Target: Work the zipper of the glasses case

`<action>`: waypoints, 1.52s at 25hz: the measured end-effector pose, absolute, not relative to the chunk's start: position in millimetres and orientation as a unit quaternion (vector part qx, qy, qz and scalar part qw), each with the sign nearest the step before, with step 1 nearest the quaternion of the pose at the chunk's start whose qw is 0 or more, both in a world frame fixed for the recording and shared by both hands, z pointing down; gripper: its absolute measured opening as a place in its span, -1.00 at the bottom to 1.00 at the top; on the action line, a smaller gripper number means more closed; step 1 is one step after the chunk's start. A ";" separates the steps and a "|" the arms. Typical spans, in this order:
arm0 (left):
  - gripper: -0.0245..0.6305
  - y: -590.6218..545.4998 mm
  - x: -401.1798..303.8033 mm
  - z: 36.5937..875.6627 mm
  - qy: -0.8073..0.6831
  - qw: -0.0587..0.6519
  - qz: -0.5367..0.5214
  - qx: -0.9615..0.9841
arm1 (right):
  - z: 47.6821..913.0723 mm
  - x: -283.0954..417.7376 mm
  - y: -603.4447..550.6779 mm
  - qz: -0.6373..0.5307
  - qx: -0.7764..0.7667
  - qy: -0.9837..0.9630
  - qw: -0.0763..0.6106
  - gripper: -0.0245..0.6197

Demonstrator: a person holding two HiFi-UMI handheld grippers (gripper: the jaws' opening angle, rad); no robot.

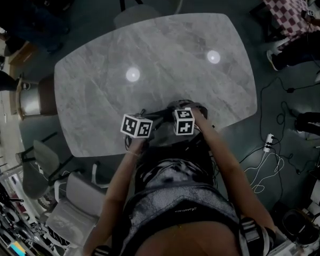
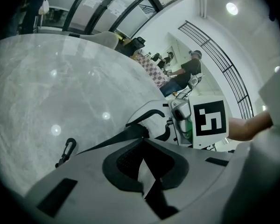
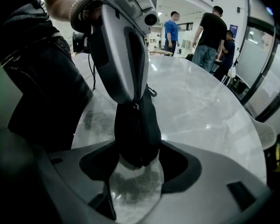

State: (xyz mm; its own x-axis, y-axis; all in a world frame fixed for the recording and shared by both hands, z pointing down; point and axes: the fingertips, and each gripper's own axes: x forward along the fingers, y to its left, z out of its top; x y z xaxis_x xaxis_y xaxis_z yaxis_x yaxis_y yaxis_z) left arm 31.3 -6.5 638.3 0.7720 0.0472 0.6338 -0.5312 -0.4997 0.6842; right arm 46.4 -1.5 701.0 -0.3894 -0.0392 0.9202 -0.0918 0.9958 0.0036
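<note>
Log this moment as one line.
right gripper: shut on black fabric zippered glasses case | left gripper: shut, tip at zipper | over grey marble table

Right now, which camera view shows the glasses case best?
The right gripper view: the black glasses case stands large between the jaws of the right gripper, its zipper toward the camera. The left gripper view shows only a dark strip of it; the head view shows almost nothing of it.

In the head view the glasses case (image 1: 197, 110) shows only as a dark sliver, mostly hidden behind a marker cube (image 1: 184, 121). In the right gripper view the left tongs (image 3: 133, 101) cover its far end. What they pinch cannot be made out.
</note>
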 end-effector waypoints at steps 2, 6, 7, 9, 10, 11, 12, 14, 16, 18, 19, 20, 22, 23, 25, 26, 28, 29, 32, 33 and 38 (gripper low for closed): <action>-0.90 -6.9 31.8 639.8 -0.150 0.477 0.304 0.811 | 702.9 47.2 -1.0 0.027 0.038 -0.834 0.550 0.04; -0.90 -6.7 31.2 638.8 -0.152 0.476 0.297 0.814 | 702.4 46.1 0.0 0.030 0.041 -0.836 0.546 0.04; -0.90 -6.8 30.8 638.5 -0.153 0.477 0.295 0.814 | 700.7 45.5 -0.6 0.029 0.043 -0.837 0.545 0.04; -0.91 -7.5 31.3 638.4 -0.155 0.477 0.295 0.813 | 700.8 46.1 -0.8 0.030 0.043 -0.838 0.543 0.04; -0.90 -7.9 32.1 638.5 -0.156 0.475 0.297 0.813 | 702.3 47.0 -0.2 0.033 0.041 -0.838 0.543 0.04; -0.90 -8.2 33.3 638.4 -0.156 0.475 0.298 0.813 | 703.8 47.8 0.8 0.037 0.040 -0.838 0.543 0.04; -0.90 -8.3 34.8 637.9 -0.155 0.475 0.299 0.813 | 704.3 47.8 1.5 0.040 0.040 -0.838 0.543 0.04; -0.90 -8.2 38.9 637.0 -0.152 0.473 0.303 0.813 | 702.4 46.7 2.7 0.044 0.041 -0.837 0.544 0.04; -0.90 -7.8 44.5 637.4 -0.149 0.470 0.311 0.813 | 700.4 46.3 2.6 0.043 0.043 -0.836 0.545 0.04; -0.90 -7.6 50.6 638.2 -0.148 0.467 0.320 0.811 | 700.6 46.9 0.9 0.038 0.045 -0.835 0.547 0.04; -0.90 -7.8 53.6 638.6 -0.147 0.466 0.325 0.810 | 700.9 46.8 0.6 0.037 0.045 -0.835 0.547 0.04; -0.90 -7.9 56.7 639.2 -0.146 0.464 0.331 0.809 | 701.0 46.3 0.7 0.038 0.044 -0.835 0.547 0.04; -0.90 -8.7 62.7 640.8 -0.146 0.457 0.341 0.808 | 702.0 46.0 0.5 0.043 0.046 -0.837 0.544 0.04; -0.90 -9.5 65.3 641.5 -0.147 0.454 0.344 0.809 | 702.6 46.3 -0.6 0.046 0.048 -0.837 0.543 0.04; -0.90 -11.4 67.9 642.3 -0.147 0.451 0.342 0.811 | 702.2 46.8 -3.1 0.050 0.055 -0.839 0.539 0.04; -0.90 -12.0 67.7 642.1 -0.146 0.454 0.335 0.812 | 701.6 46.5 -3.3 0.052 0.056 -0.841 0.535 0.04; -0.90 -12.0 64.5 639.0 -0.140 0.466 0.312 0.816 | 700.3 44.7 -1.1 0.059 0.056 -0.850 0.520 0.04; -0.90 -11.4 62.1 636.2 -0.135 0.468 0.301 0.819 | 699.3 43.6 -0.2 0.067 0.057 -0.857 0.507 0.04; -0.90 -11.7 53.1 624.5 -0.123 0.468 0.273 0.831 | 690.2 43.5 -1.3 0.102 0.067 -0.876 0.466 0.04; -0.90 -12.6 49.7 620.2 -0.120 0.471 0.260 0.835 | 685.5 43.8 -2.8 0.108 0.071 -0.881 0.456 0.04; -0.90 -17.2 27.0 603.7 -0.098 0.505 0.171 0.840 | 667.3 46.3 -12.9 0.110 0.100 -0.890 0.431 0.04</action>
State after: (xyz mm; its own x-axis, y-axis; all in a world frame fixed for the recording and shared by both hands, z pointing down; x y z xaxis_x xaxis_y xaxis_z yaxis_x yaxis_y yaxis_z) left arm 27.0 -17.2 603.7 0.9223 0.0073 0.3864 -0.3378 -0.4704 0.8152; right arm 46.3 -12.9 667.3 -0.6079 -0.0824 0.7897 -0.2721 0.9560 -0.1097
